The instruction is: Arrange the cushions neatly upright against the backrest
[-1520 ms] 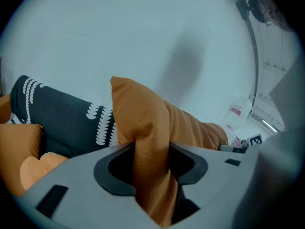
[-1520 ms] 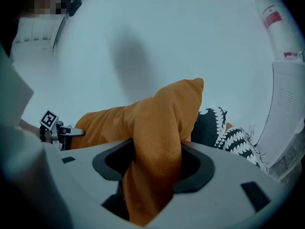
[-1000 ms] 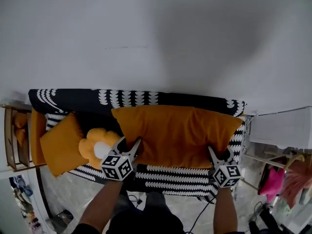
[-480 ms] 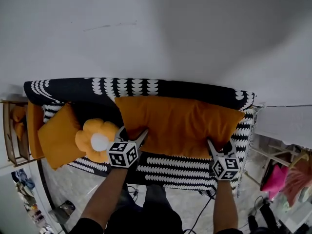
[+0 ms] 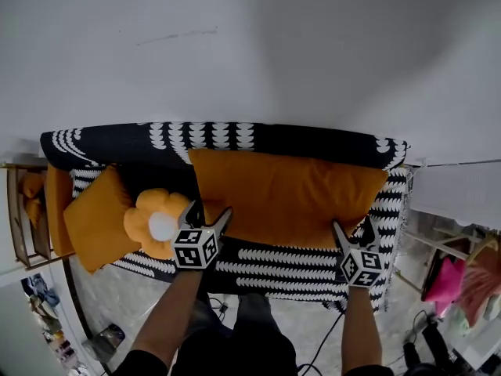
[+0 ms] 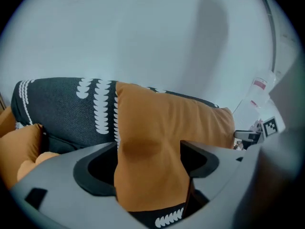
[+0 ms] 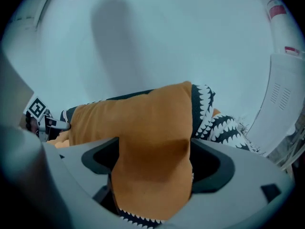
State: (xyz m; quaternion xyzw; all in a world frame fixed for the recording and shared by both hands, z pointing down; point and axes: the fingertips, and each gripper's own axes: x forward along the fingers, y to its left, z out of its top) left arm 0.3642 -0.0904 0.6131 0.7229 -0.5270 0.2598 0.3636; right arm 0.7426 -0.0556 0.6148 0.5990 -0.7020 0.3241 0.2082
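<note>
A long orange cushion (image 5: 290, 198) stands on the sofa seat (image 5: 282, 261) and leans on the black-and-white backrest (image 5: 117, 143). My left gripper (image 5: 205, 214) is at its lower left corner and my right gripper (image 5: 352, 233) at its lower right corner. Both pairs of jaws have just been opening. In the left gripper view a cushion corner (image 6: 162, 128) lies between the spread jaws of the left gripper (image 6: 147, 161), dented where it was pinched. The right gripper (image 7: 152, 163) shows the same around the other corner (image 7: 143, 123). A square orange cushion (image 5: 98, 218) and a flower cushion (image 5: 156, 224) lie at the left.
A wooden shelf (image 5: 19, 210) stands beside the sofa's left end. A white unit (image 5: 462, 194) and pink cloth (image 5: 442, 280) are at the right. A cable (image 5: 321, 351) runs on the floor by the person's legs. A white wall rises behind the sofa.
Both grippers have sunk with the long cushion, which now rests lower against the backrest. Both pairs of jaws have spread wider around its corners.
</note>
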